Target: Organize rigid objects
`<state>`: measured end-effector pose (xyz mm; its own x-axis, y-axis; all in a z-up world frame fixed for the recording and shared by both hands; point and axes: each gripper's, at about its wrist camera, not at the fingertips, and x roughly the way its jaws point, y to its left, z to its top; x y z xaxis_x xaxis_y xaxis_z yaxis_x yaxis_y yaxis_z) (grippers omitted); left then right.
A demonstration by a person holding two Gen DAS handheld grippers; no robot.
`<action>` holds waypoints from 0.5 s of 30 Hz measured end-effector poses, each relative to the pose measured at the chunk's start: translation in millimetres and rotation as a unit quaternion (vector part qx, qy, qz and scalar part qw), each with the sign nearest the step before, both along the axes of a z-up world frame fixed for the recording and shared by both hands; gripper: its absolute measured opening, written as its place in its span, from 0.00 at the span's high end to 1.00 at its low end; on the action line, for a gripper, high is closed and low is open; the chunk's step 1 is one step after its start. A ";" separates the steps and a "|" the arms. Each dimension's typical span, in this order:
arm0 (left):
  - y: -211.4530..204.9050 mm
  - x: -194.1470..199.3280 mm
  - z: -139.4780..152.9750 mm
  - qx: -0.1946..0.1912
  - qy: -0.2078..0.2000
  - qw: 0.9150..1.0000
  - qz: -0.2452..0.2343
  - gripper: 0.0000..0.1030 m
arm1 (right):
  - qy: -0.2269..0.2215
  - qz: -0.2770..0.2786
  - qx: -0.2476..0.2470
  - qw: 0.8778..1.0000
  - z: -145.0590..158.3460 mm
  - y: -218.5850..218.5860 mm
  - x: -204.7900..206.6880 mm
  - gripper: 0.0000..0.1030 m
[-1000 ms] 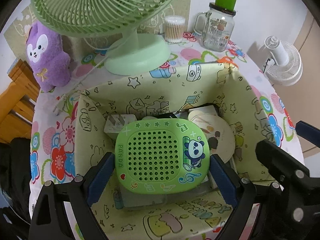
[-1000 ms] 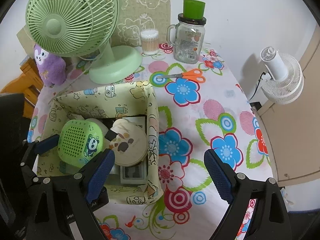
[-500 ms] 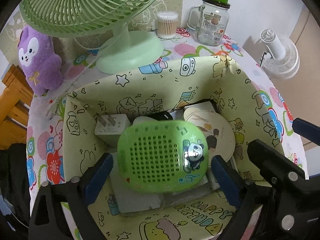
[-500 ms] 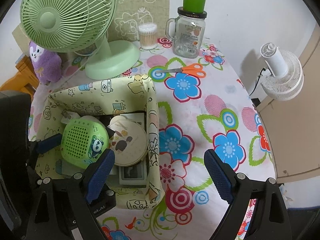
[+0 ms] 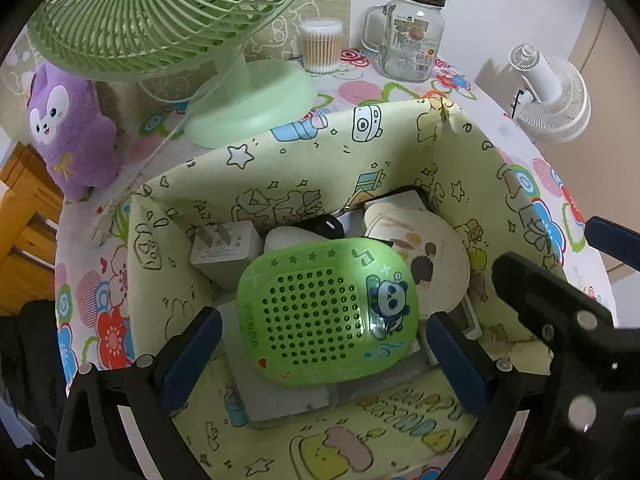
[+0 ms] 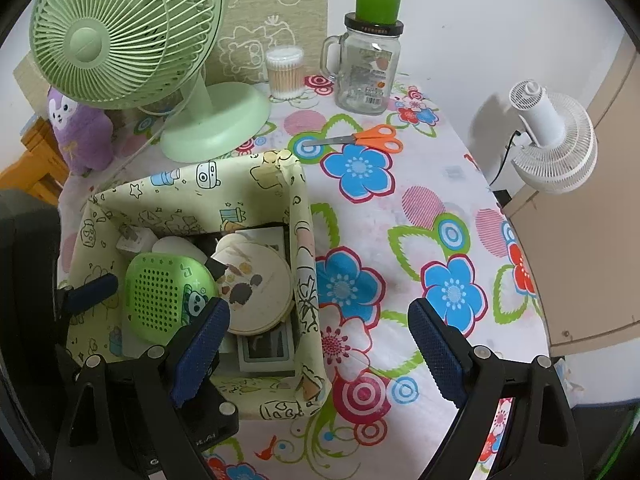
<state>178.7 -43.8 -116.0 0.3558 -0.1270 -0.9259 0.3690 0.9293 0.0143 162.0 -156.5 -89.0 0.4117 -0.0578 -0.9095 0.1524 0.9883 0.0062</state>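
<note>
Resting in cloth storage box (image 5: 472, 148) now: green panda speaker (image 5: 328, 316), left gripper (image 5: 320, 344) wide apart, off it. Right gripper (image 6: 316, 336) wide, empty. Orange scissors (image 6: 360, 139) (on table) left.

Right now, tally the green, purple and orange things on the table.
Green: 3 - desk fan, panda speaker, cup on the jar
Purple: 1 - plush toy
Orange: 1 - scissors
Total: 5
</note>
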 end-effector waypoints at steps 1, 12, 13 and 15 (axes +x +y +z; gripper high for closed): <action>1.0 -1.4 2.0 -0.001 -0.002 1.000 0.000 0.00 | -0.001 -0.001 0.001 1.000 0.5 0.5 -0.6 0.10; 9.6 -18.3 20.3 0.016 -0.020 0.999 0.038 0.00 | -0.015 0.025 0.018 0.999 7.1 5.6 -6.9 0.10; 11.3 -20.0 22.6 0.014 -0.019 0.999 0.046 0.00 | -0.017 0.030 0.020 0.999 8.1 5.6 -8.3 0.10; 12.6 -24.4 26.9 0.011 -0.020 0.998 0.052 0.00 | -0.018 0.034 0.022 0.999 10.1 5.1 -11.0 0.10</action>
